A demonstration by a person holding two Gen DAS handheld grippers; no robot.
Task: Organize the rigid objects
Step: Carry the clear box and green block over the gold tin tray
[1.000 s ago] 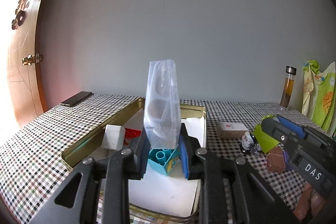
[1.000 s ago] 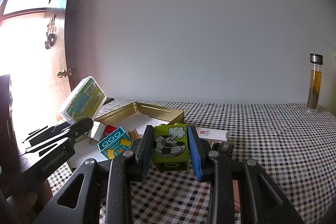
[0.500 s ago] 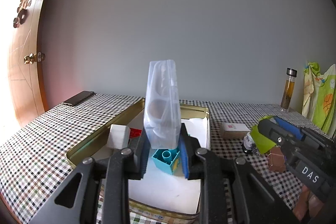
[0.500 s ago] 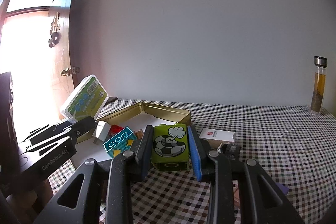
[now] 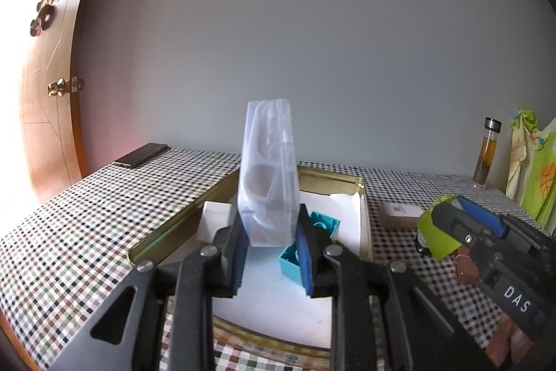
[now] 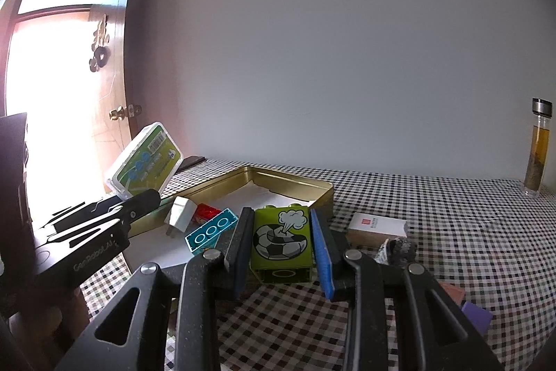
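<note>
Both grippers have edged forward: left gripper (image 5: 271, 252), clamped on an upright clear case (image 5: 269, 176), hangs over the gold tin (image 5: 361, 193), nearer than right gripper (image 6: 281, 252), clamped on the green block (image 6: 281, 240)

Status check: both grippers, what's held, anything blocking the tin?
Left gripper shut on clear plastic case. Right gripper shut on green block. Gold tin ahead, partly filled.

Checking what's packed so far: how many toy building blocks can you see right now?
3: a teal block and red block in the gold tin, a green block in the right gripper. More may be hidden.
</note>
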